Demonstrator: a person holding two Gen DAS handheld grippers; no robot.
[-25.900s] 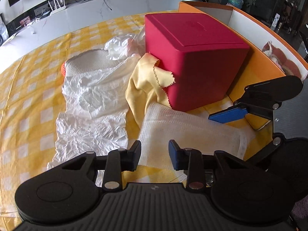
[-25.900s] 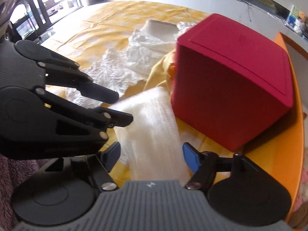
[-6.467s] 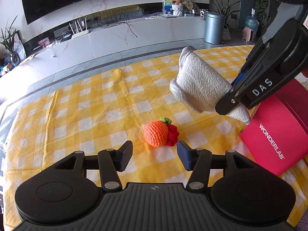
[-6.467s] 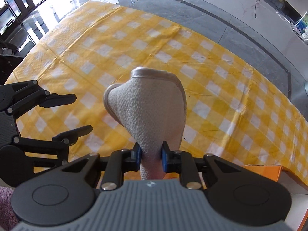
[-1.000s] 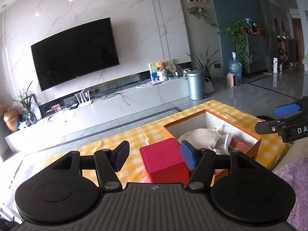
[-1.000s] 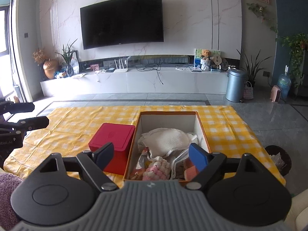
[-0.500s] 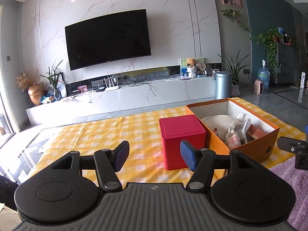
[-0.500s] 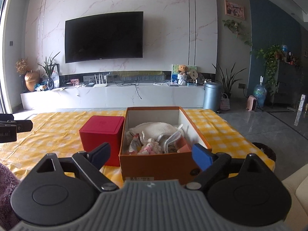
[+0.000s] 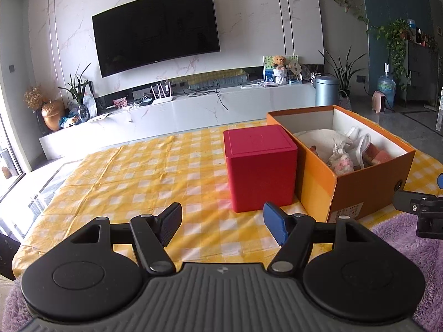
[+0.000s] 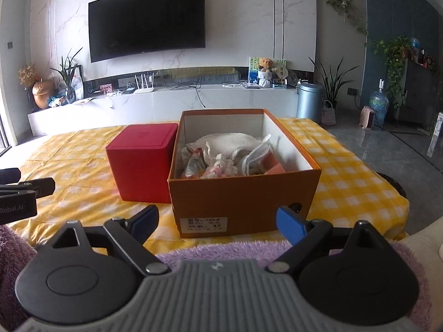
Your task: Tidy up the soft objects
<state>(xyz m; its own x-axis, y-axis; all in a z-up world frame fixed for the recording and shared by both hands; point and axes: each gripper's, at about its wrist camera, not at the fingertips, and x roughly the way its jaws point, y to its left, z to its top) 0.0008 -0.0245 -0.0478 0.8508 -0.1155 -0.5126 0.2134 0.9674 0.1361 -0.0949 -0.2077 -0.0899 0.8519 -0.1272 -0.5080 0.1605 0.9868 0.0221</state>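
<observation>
Jaws wide apart, left gripper (image 9: 223, 222), right gripper (image 10: 217, 222) empty

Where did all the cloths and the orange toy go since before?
They went off the yellow tablecloth and into the orange box. The grey-white cloth that the right gripper pinched was let go and now lies inside. Both grippers pulled back and are open and empty; the left gripper too. The red box stayed beside the orange box.

At my 12 o'clock a black television (image 10: 146, 19) hangs on a white marble wall (image 10: 235, 22), above a long white cabinet (image 10: 166, 102). Daylight comes from 9 o'clock, maybe a window.
</observation>
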